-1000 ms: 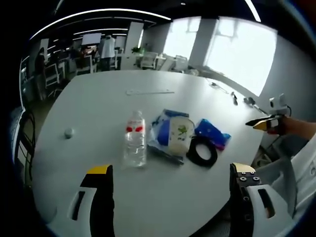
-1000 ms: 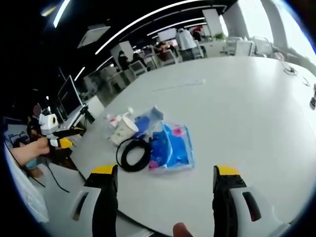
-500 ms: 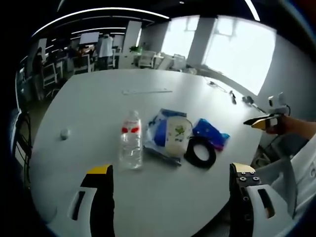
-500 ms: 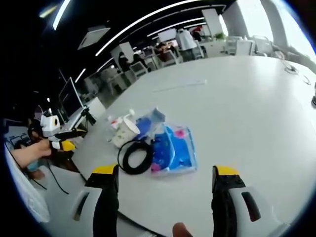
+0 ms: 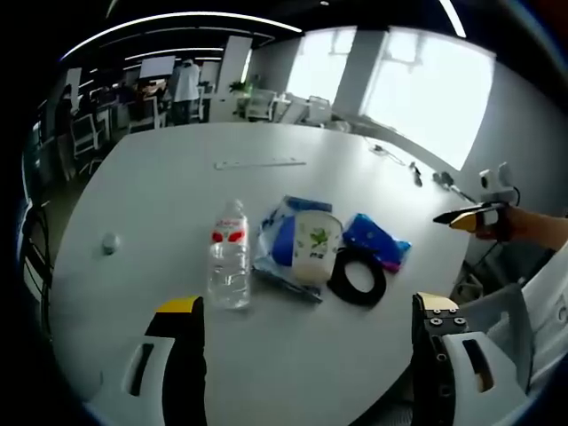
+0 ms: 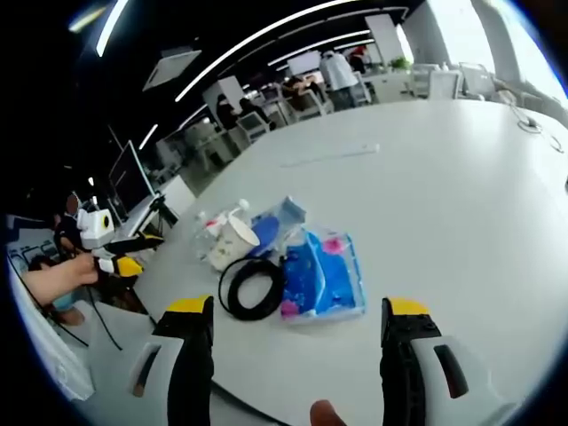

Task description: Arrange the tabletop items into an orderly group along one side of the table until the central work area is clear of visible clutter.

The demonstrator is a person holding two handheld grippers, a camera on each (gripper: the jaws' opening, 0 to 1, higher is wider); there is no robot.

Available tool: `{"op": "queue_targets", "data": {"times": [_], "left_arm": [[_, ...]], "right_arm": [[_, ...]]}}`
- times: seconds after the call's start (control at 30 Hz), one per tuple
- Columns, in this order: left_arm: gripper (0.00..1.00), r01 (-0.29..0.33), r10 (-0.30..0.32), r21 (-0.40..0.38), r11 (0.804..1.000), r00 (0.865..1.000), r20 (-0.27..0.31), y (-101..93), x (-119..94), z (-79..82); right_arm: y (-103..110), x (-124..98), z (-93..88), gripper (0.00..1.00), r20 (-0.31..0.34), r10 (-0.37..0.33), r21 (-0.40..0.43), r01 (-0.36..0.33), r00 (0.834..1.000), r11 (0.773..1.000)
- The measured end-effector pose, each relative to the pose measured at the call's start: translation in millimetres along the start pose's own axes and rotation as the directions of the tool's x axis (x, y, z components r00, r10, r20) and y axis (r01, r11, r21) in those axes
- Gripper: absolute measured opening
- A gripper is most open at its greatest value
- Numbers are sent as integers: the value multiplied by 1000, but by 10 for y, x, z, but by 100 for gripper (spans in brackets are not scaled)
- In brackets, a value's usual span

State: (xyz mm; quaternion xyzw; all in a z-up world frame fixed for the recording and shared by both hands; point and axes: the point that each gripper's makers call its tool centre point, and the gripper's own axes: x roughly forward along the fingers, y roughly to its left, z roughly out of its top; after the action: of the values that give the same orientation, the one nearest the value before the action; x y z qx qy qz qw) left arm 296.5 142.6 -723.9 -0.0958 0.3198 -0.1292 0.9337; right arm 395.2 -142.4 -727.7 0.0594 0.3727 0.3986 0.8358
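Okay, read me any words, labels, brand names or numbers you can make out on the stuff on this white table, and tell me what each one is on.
Nothing here can be read.
Clear plastic water bottle: red label, print too small and blurred.
White paper cup: green pattern, no legible words.
Blue and pink plastic packet: printing blurred.
Blue and white pouch behind the cup: no legible text.
Black cable coil: no marking visible.

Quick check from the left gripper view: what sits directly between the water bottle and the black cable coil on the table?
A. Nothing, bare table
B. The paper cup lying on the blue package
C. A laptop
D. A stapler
B. The paper cup with a green print rests against the blue package, with the water bottle on one side and the black cable coil on the other.
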Motion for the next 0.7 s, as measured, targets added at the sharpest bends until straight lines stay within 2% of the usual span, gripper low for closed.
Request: {"op": "queue_targets", "data": {"times": [0.7], "left_arm": [[93,9,-9,-21,1000,1000,11,-18,71,43]], "right_arm": [[138,145,68,73,1,29,4,-29,1000,1000]]}}
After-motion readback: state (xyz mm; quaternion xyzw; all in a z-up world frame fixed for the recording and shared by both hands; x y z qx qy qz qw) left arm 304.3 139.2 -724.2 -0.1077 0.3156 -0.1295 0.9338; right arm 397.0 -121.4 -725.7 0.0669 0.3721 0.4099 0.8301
